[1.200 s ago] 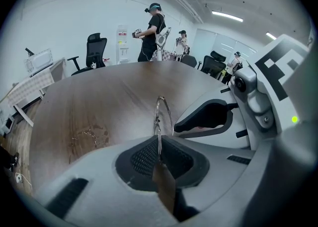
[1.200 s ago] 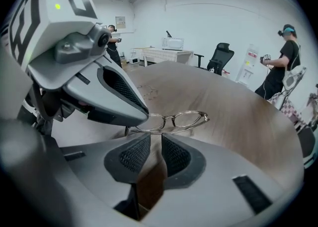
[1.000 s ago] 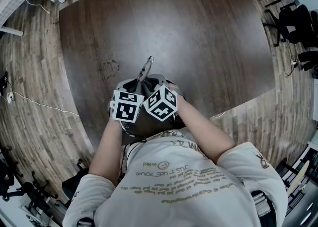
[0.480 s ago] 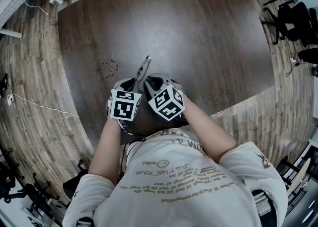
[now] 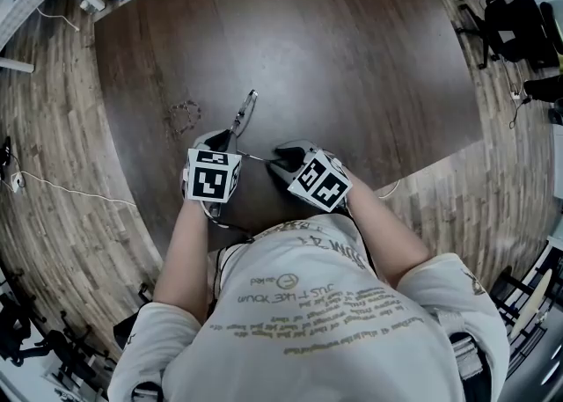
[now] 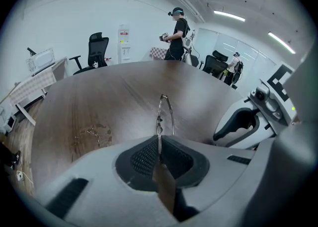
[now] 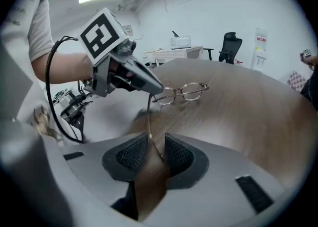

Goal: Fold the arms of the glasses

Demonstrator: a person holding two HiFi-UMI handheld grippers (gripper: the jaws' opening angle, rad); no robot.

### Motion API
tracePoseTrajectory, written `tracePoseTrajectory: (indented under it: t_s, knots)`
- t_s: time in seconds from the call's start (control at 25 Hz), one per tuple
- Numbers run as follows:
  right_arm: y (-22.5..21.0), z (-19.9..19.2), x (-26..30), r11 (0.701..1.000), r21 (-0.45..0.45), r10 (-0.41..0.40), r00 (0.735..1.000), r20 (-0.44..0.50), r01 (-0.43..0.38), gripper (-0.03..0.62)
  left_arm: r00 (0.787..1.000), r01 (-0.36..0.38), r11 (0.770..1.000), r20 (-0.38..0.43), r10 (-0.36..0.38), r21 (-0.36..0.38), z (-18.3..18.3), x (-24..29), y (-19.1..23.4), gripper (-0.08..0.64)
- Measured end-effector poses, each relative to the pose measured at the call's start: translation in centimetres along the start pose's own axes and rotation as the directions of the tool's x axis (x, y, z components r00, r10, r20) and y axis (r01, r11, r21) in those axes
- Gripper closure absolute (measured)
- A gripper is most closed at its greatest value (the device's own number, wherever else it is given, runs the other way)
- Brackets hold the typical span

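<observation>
Office with a dark wood table (image 5: 369, 57); the glasses (image 7: 184, 92) are over it near the person's edge; left gripper (image 6: 159, 154) is clamped on the frame's end; right gripper (image 7: 151, 154) has just been opening, jaws now apart, 1 unfolded arm (image 7: 148, 116) running loose between them.

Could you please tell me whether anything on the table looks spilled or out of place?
A faint ring of specks marks the dark table left of the glasses; whether spill or scuff is unclear. Nothing else stands out.
</observation>
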State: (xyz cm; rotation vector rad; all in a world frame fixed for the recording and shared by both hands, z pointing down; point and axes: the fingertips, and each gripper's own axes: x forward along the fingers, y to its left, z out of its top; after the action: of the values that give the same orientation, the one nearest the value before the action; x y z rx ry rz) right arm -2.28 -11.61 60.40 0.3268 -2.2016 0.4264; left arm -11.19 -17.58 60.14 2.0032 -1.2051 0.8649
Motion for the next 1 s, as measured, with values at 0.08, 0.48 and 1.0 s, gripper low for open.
tracePoseTrajectory:
  t_s: [0.08, 0.48, 1.0]
  knots:
    - [0.6, -1.0, 0.0, 1.000, 0.007, 0.021, 1.000, -0.015, -0.021, 0.476, 1.000, -0.003, 1.000, -0.001, 0.003, -0.001, 0.0, 0.0, 0.0, 0.529]
    - [-0.6, -3.0, 0.7, 0.999, 0.028, -0.044, 0.998, -0.052, 0.045, 0.522, 1.000, -0.007, 1.000, -0.010, 0.007, 0.017, -0.2, 0.0, -0.2, 0.529]
    - [-0.4, -3.4, 0.9, 0.997, -0.066, -0.051, 0.996, -0.069, 0.047, 0.526, 1.000, -0.013, 0.999, -0.007, 0.013, 0.041, -0.3, 0.3, -0.7, 0.529]
